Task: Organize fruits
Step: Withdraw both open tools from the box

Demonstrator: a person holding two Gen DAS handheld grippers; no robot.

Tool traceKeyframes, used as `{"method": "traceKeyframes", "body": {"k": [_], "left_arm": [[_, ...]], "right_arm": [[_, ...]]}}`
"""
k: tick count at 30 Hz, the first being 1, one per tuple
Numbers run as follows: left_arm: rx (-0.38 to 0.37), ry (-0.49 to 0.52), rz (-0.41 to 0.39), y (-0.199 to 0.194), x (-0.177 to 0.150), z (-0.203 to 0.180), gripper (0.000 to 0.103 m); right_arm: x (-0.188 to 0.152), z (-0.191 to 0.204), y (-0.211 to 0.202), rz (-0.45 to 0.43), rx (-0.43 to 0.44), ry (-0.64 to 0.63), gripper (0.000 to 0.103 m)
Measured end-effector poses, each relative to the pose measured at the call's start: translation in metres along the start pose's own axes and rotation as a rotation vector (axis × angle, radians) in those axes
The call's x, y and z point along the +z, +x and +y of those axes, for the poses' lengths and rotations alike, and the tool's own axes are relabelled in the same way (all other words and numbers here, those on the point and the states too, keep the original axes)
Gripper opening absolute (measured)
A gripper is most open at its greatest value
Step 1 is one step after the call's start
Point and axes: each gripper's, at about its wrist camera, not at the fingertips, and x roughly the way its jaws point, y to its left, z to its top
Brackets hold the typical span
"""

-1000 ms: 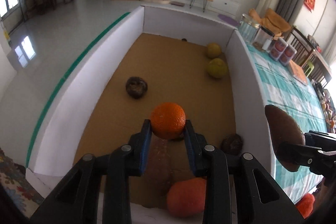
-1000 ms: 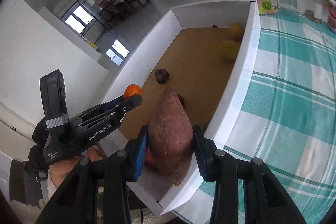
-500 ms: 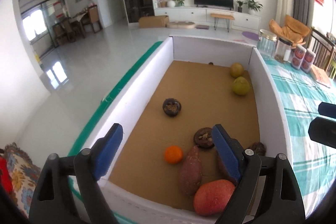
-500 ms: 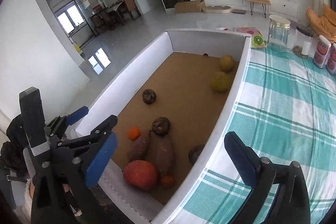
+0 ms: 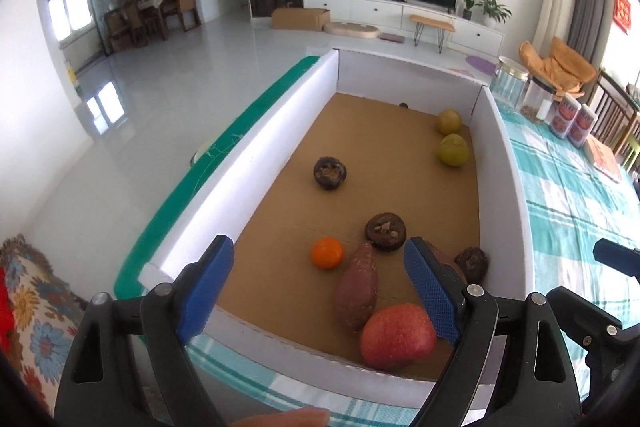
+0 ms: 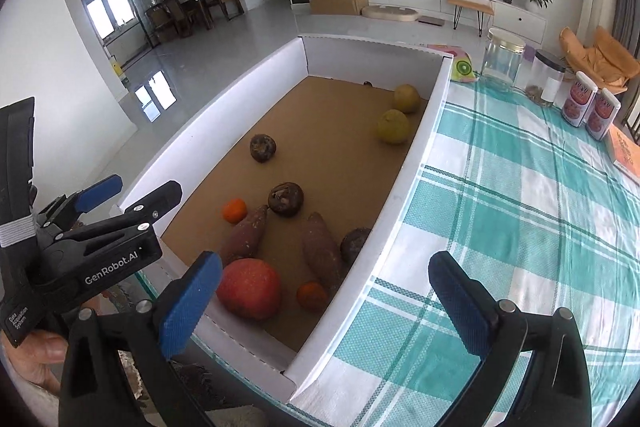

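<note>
Released since a second ago: small orange [image 5: 327,252], then pinched in the left gripper [image 5: 320,291], now resting on the cardboard floor of the white-walled box [image 5: 256,163]; sweet potato [image 6: 322,251], then clamped in the right gripper [image 6: 324,307], now lying inside the box just by its near right wall. Both grippers pulled back and up from the box's near end, jaws spread wide with nothing between the blue pads [image 5: 206,285].

Grouped at the box's near end, apparently by design: orange beside a second sweet potato [image 5: 356,291], a large red fruit [image 5: 396,335] against the near wall, another small orange fruit [image 6: 312,294] next to it, two dark round fruits [image 5: 386,231] just behind. Set further toward the box's middle: one more dark fruit [image 5: 329,173]. Kept at the box's far right corner: two yellow-green fruits [image 5: 453,150], touching or nearly so, probably a sort by kind.

Left open and withdrawn, most likely to clear the box rim and free both tools for another pick. Checked tablecloth [image 6: 520,211] to the right of the box bare of loose fruit in view; jars [image 6: 502,61] and tins standing beyond it.
</note>
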Motion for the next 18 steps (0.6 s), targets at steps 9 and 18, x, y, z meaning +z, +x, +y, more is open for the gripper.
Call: {"method": "traceKeyframes", "body": {"k": [9, 18], "left_arm": [[0.03, 0.026, -0.018, -0.003, -0.002, 0.0, 0.089], [0.016, 0.016, -0.005, 0.0, -0.006, 0.002, 0.089]], "right_arm": [[0.0, 0.006, 0.004, 0.007, -0.042, -0.008, 0.102], [0.0, 0.012, 0.009, 0.013, -0.035, -0.018, 0.102]]}}
